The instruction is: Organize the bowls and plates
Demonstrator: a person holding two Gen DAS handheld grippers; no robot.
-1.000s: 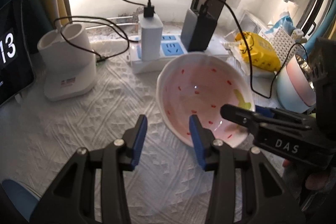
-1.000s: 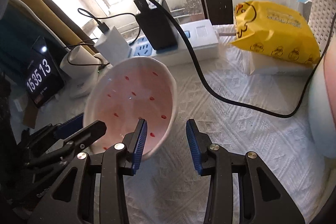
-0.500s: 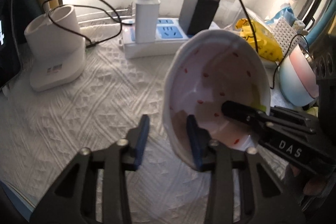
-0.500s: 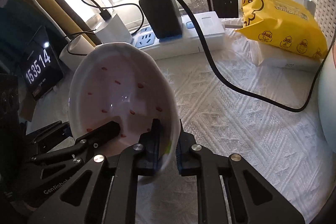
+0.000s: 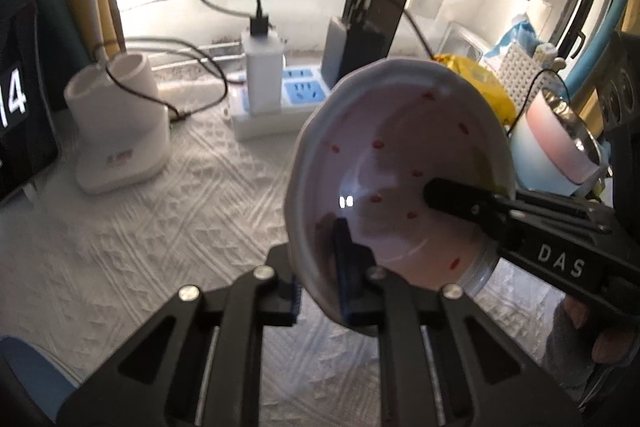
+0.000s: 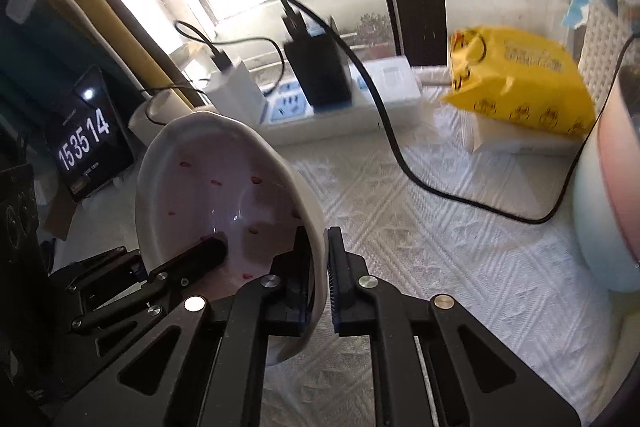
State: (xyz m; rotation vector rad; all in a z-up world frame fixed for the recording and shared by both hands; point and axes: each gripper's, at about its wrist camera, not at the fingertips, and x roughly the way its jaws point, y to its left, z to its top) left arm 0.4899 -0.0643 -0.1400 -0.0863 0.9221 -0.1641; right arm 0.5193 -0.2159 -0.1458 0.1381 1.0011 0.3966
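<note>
Your left gripper (image 5: 320,291) and right gripper (image 6: 318,285), open a second ago, now clamp opposite sides of the bowl's (image 5: 400,163) rim, and the bowl, then flat on the cloth (image 5: 180,207), hangs tilted above it.

One bowl (image 5: 400,163) (two tools (image 5: 320,291))

Both tools are matte black, each a pair of angular linkage arms with open triangular cut-outs and round silver screws at the joints. The left gripper (image 5: 320,279) carries ribbed blue pads (image 5: 343,267) on its fingers. The right gripper (image 6: 318,279) bears white letters "DAS" along its side.
</note>
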